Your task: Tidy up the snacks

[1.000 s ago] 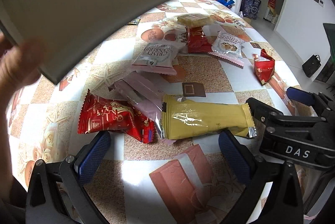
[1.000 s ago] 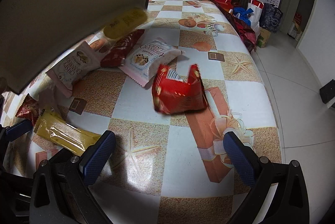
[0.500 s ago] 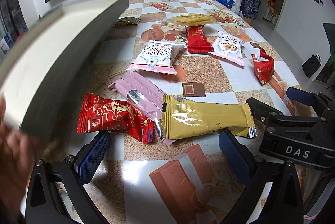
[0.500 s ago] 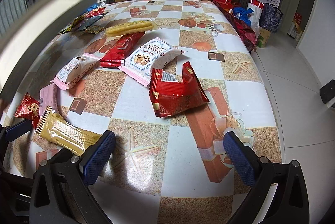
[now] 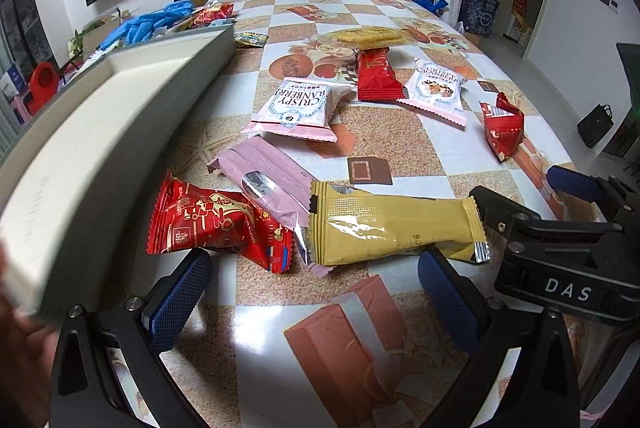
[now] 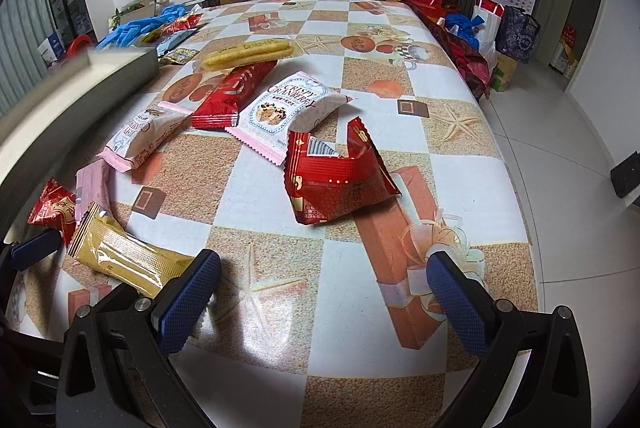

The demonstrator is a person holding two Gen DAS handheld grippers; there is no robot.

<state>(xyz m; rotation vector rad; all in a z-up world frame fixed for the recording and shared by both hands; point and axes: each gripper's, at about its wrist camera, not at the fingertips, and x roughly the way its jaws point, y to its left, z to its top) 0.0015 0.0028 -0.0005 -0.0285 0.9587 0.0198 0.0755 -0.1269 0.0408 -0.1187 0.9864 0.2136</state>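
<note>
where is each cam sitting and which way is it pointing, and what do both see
Left wrist: on the left gripper, low over the near table edge, facing the far wall across the yellow packet; shows its open blue pads, the right gripper and a blurred hand at the tray.
Right wrist: on the right gripper, further right, same heading, facing the red packet; shows its open pads and the left gripper's fingertip.
Shared: yellow packet, red packet, tray.
</note>
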